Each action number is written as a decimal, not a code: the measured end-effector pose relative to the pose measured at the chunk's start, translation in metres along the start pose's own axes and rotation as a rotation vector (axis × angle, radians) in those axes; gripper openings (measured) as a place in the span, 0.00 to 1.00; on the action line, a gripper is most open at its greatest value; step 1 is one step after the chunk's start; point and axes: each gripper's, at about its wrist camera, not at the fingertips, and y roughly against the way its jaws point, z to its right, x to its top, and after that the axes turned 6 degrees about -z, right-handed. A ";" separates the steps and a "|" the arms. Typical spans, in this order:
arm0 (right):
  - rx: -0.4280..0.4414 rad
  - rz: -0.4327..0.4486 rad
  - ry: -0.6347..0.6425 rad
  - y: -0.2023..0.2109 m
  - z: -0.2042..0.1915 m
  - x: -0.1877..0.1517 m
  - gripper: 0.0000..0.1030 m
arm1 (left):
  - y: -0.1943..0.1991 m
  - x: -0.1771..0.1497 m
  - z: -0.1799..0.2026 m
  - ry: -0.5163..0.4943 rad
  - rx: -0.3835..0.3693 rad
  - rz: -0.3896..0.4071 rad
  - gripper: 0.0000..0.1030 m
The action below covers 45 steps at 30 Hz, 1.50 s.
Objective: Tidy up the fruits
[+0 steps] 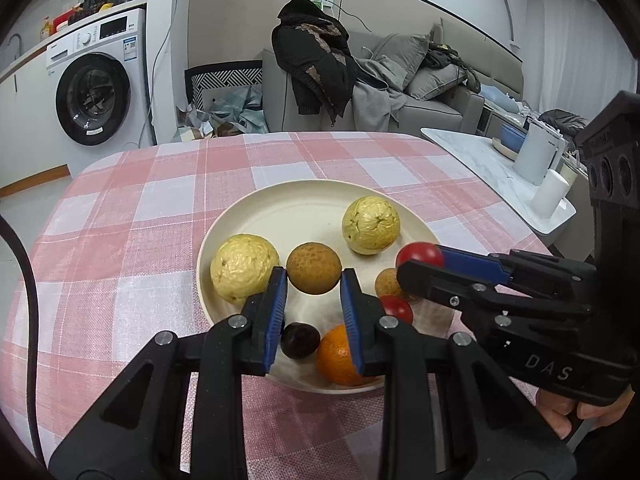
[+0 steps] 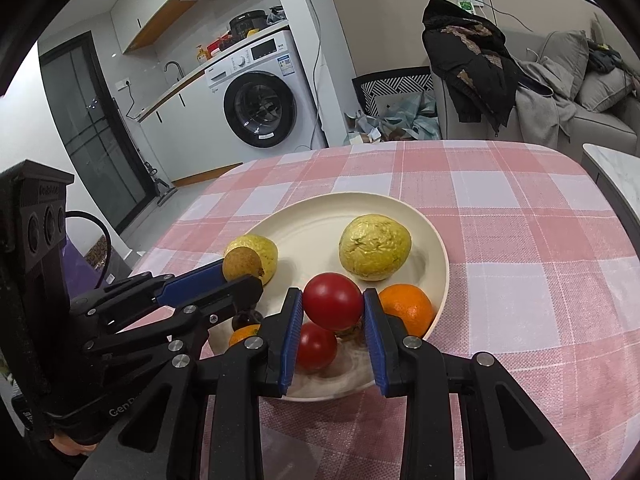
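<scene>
A cream plate sits on the pink checked tablecloth. My left gripper is shut on a brown round fruit, held above the plate; it shows in the right wrist view. My right gripper is shut on a red tomato above the plate. On the plate lie two yellow wrinkled fruits, a second tomato, an orange, a dark plum, a small brown fruit and another orange.
A white side table with a kettle stands to the right. A sofa with clothes and a washing machine are behind the table. The tablecloth stretches around the plate.
</scene>
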 end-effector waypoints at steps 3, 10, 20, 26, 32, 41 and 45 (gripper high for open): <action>-0.012 0.014 0.006 0.004 0.001 0.000 0.37 | 0.005 -0.001 -0.001 0.001 -0.010 0.006 0.25; -0.093 0.044 0.045 0.025 0.004 -0.008 0.57 | 0.033 -0.007 -0.010 0.006 0.017 0.072 0.78; -0.084 0.104 0.089 0.051 0.001 -0.031 1.00 | 0.082 -0.035 -0.015 -0.007 0.108 0.173 0.99; -0.076 0.148 0.131 0.062 -0.004 -0.041 1.00 | 0.105 -0.056 -0.015 0.000 0.113 0.234 0.99; -0.069 0.184 0.140 0.067 -0.006 -0.047 1.00 | 0.115 -0.067 -0.012 0.004 0.105 0.277 0.99; -0.062 0.222 0.159 0.071 -0.009 -0.056 1.00 | 0.109 -0.072 -0.015 0.025 0.092 0.264 0.99; -0.064 0.230 0.166 0.073 -0.011 -0.057 1.00 | 0.104 -0.072 -0.012 0.005 0.100 0.265 0.99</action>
